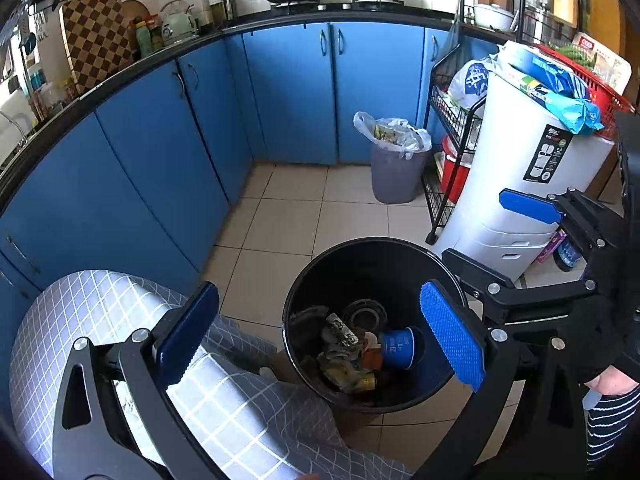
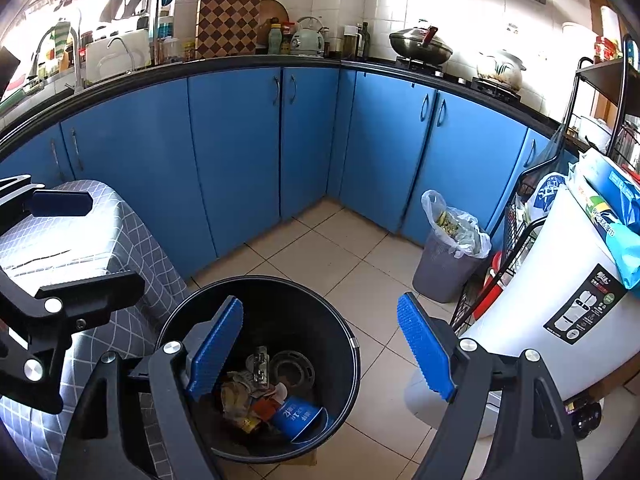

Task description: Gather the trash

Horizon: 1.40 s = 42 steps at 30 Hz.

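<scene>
Blue cabinets (image 2: pixel 240 152) wrap the corner of the kitchen under a black worktop (image 2: pixel 224 65), and the tiled floor (image 2: pixel 344 248) between them and me lies open as far as the corner. On my left a table under a grey checked cloth (image 1: pixel 120 320) comes close to the black bin (image 1: pixel 372 248); from the right wrist view the cloth's corner hangs just beside the bin's rim. On my right a white cabinet (image 2: pixel 560 280) with blue packets on top stands near the bin, with a strip of bare tile between them. Further back, against the cabinets, a grey bin (image 2: pixel 444 272) lined with a plastic bag stands well apart from the black one.

The black bin sits on the floor below both my tools, mouth open upward. At its bottom lies the trash: a blue paper cup (image 2: pixel 298 420) on its side, crumpled wrappers (image 1: pixel 344 364) beside it, and a dark ring-shaped piece (image 2: pixel 292 368) toward the back.

My left gripper (image 1: pixel 316 340) has its fingers spread wide with nothing between them, one finger over the cloth, the other over the bin's right rim. My right gripper (image 2: pixel 320 348) also stands apart and empty, its fingers either side of the bin's mouth.
</scene>
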### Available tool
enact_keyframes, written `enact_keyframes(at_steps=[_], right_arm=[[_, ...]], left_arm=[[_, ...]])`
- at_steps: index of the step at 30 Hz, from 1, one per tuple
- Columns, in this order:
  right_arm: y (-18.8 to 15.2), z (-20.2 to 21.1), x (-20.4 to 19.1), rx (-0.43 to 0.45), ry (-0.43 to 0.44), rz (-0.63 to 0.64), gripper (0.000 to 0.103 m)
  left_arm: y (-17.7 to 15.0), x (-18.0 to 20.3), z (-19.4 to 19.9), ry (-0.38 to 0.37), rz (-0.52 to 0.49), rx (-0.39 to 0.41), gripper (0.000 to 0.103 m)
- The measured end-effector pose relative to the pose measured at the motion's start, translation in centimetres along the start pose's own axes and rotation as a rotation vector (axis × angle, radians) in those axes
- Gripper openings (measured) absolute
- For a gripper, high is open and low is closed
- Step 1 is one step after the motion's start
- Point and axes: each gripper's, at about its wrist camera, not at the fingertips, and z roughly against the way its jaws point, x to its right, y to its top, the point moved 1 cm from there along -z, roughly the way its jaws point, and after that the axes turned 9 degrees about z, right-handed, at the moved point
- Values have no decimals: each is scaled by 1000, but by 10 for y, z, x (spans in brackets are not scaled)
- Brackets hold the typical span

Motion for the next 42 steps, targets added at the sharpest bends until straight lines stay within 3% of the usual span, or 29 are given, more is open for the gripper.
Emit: enact_keyframes(at_steps=[42], right_arm=[[-2, -3, -1, -16, 8, 6, 78]], left_arm=[[0, 8, 5, 6, -2, 22, 99]])
